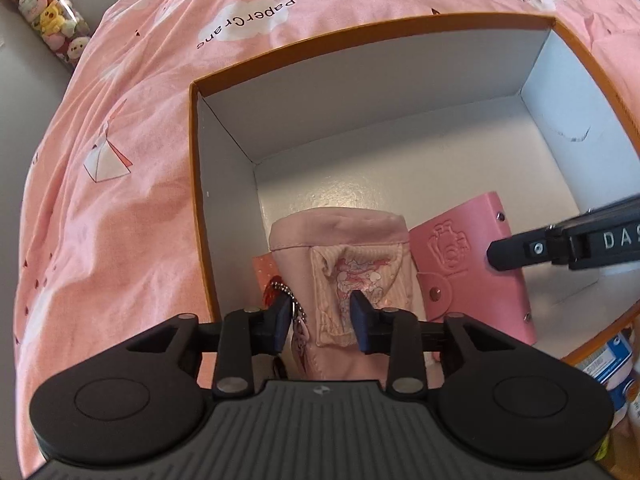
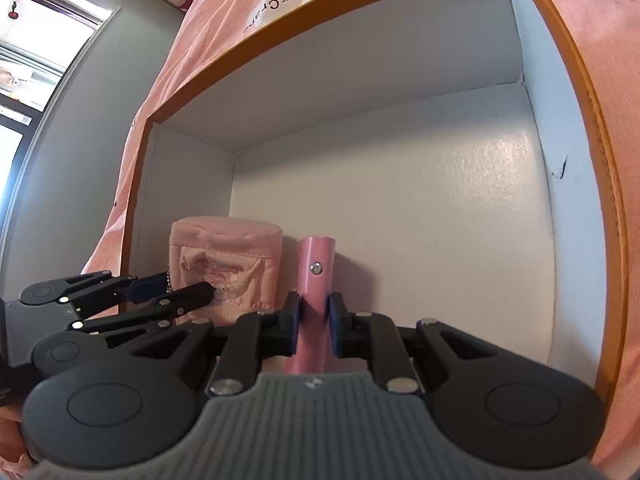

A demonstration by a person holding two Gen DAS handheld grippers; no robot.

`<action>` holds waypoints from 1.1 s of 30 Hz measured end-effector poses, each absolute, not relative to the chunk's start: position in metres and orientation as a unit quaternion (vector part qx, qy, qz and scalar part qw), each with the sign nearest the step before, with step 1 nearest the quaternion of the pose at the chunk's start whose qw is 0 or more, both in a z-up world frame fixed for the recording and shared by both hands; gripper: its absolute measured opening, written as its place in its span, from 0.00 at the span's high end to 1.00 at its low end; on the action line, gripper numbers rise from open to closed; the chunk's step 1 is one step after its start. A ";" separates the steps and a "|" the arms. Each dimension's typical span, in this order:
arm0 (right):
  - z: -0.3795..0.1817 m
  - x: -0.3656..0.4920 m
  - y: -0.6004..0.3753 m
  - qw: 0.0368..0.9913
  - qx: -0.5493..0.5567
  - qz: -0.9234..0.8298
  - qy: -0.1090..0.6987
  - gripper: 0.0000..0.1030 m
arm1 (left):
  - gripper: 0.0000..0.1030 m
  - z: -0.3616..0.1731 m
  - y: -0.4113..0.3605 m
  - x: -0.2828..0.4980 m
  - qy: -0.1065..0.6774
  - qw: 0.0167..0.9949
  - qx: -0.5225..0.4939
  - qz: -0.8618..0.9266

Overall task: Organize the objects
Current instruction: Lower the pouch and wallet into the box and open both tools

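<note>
Pink card holder (image 2: 314, 280) stands on edge by the box's (image 1: 360, 128) near wall beside the pouch (image 1: 344, 264), pinched in my right gripper (image 2: 314, 316), left gripper (image 1: 320, 320) spread around the pouch; released carelessly, it might topple flat.

The pink wallet (image 1: 472, 264) is partly hidden behind the pink pouch (image 1: 352, 272). The right tongs (image 1: 504, 256) are cut off by the picture's edge.

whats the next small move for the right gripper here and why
Probably open the right gripper: it is shut on the pink card holder, which stands inside the orange box beside the pink pouch. The left gripper is already open.
</note>
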State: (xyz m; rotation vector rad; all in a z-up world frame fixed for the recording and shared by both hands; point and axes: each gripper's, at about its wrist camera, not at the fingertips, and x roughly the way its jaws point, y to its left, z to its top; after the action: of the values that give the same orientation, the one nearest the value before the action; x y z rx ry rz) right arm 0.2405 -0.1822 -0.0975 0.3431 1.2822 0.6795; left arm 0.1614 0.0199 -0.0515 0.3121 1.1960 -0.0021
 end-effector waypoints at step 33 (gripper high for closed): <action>-0.112 0.246 -0.181 0.740 0.142 0.244 0.611 0.79 | 0.75 -0.061 0.029 0.237 0.602 0.794 0.074 -0.040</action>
State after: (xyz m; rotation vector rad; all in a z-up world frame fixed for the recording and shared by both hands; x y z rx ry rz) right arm 0.2462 -0.1812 -0.1123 0.3111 1.3395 0.5349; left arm 0.2372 0.0289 -0.0613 0.1597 1.2940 -0.0869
